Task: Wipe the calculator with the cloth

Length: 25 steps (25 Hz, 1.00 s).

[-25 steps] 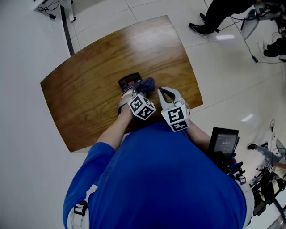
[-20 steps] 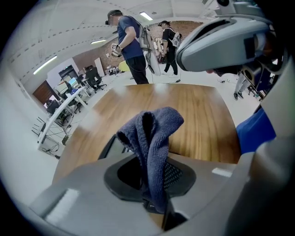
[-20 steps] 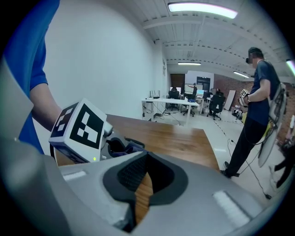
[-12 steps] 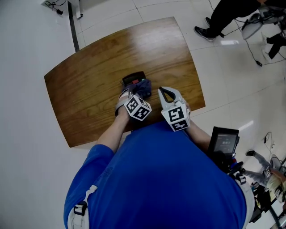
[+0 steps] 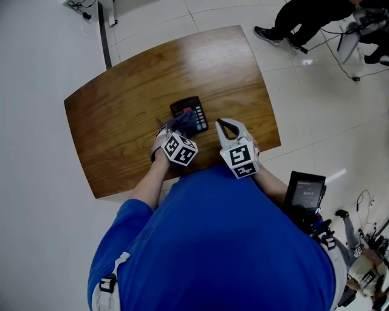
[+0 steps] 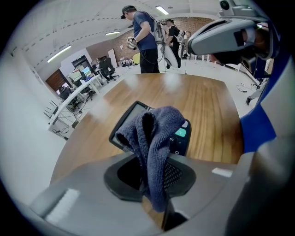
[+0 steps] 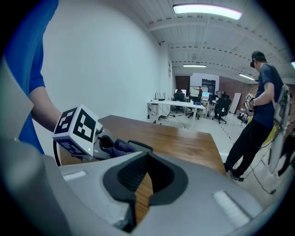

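A black calculator (image 5: 194, 109) lies near the middle of the wooden table (image 5: 121, 115). My left gripper (image 5: 174, 130) is shut on a dark blue cloth (image 5: 183, 123), which rests on the calculator's near left part. In the left gripper view the cloth (image 6: 156, 138) hangs bunched between the jaws, draped over the calculator (image 6: 130, 120), whose screen and some keys show. My right gripper (image 5: 226, 127) hovers to the right of the calculator, shut with nothing in it. The right gripper view shows the cloth (image 7: 120, 146) beside the left gripper's marker cube (image 7: 76, 128).
The table's near edge (image 5: 182, 176) runs just below both grippers. A person's legs (image 5: 298, 18) and floor cables are at the far right. A black device (image 5: 306, 193) hangs at my right hip. Two people (image 6: 143, 37) stand beyond the table.
My left gripper has dragged the cloth from the calculator's right side toward its near left, uncovering the screen and keys. The right gripper has stayed where it was.
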{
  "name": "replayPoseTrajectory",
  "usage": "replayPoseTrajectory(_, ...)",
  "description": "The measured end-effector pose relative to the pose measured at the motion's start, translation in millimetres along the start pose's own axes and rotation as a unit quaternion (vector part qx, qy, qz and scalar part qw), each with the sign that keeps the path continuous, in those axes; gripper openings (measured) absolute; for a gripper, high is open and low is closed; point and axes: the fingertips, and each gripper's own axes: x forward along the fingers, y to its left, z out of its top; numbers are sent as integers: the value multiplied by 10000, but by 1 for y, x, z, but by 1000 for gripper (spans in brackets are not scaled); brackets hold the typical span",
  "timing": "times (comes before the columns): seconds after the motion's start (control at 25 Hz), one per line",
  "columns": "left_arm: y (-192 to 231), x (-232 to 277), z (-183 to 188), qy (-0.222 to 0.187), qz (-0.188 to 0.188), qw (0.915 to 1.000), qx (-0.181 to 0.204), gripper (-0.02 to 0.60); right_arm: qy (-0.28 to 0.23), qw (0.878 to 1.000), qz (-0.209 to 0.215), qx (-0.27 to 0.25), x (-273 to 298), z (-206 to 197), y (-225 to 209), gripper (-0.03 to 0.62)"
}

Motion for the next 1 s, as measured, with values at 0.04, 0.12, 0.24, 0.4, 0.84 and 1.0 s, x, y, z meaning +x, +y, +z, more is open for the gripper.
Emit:
replayPoseTrajectory(0.04, 2, 0, 0, 13, 6, 10000, 31, 63, 0, 10000, -5, 4, 1, 1, 0, 2)
replayPoseTrajectory(0.12, 4, 2, 2, 28, 2, 9999, 108, 63, -1, 10000, -29, 23, 1, -1, -2, 2)
replayPoseTrajectory(0.24, 4, 3, 12, -35, -62, 9997, 235, 63, 3, 9999, -112, 72, 1, -1, -7, 2)
replayPoseTrajectory(0.4, -7, 7, 36, -220, -235, 9983, 477, 63, 29, 9996, -241, 136, 0, -3, -16, 3)
replayPoseTrajectory(0.84, -32, 33, 62, -238, -457, 9949, 866, 63, 115, 9988, -410, 241, -3, -18, -28, 2)
replayPoseTrajectory(1.0, -30, 27, 51, -178, -394, 9966, 698, 63, 69, 9992, -322, 207, -3, -15, -22, 2)
